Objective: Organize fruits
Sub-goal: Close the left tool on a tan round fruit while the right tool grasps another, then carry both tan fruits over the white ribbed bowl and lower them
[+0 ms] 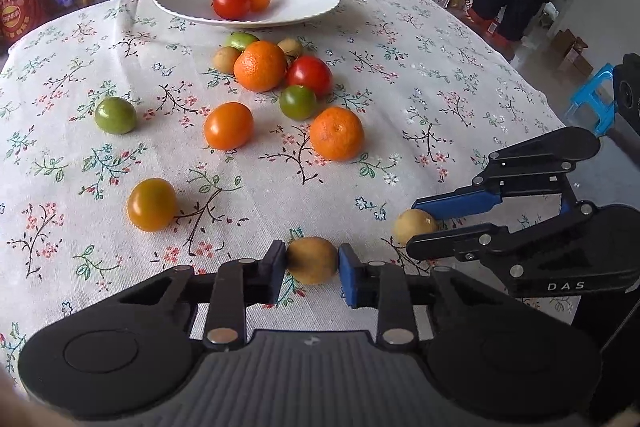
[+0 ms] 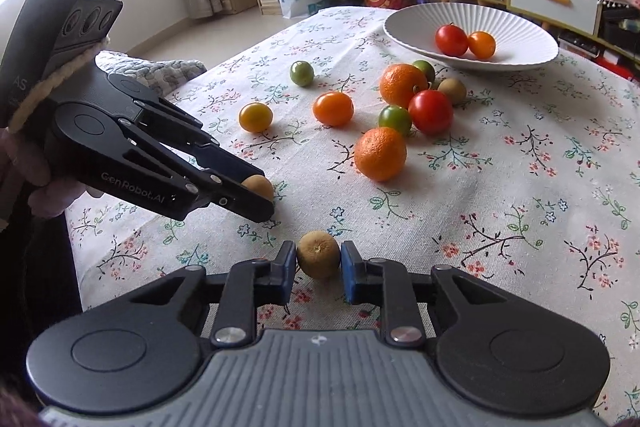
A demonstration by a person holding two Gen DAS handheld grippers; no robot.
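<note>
At the counter's near edge, left gripper [image 1: 312, 261] pinches one kiwi [image 1: 313, 259], right gripper [image 2: 319, 259] another kiwi [image 2: 319, 254]: light, soft fruit, gripped across the middle, gently.

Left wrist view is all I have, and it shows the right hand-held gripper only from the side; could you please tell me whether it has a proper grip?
Observer: Yes. In the right wrist view, both blue pads of the right hand-held gripper press the sides of a brown kiwi, whose stem end faces the camera.
Operator: Thank you. How does my left hand-held gripper look from there?
Observer: The left hand-held gripper slopes down towards the tablecloth, and a second kiwi shows between its fingers.
Operator: Is anything beyond the table edge behind it?
Observer: A grey quilted fabric shows just past that edge.
</note>
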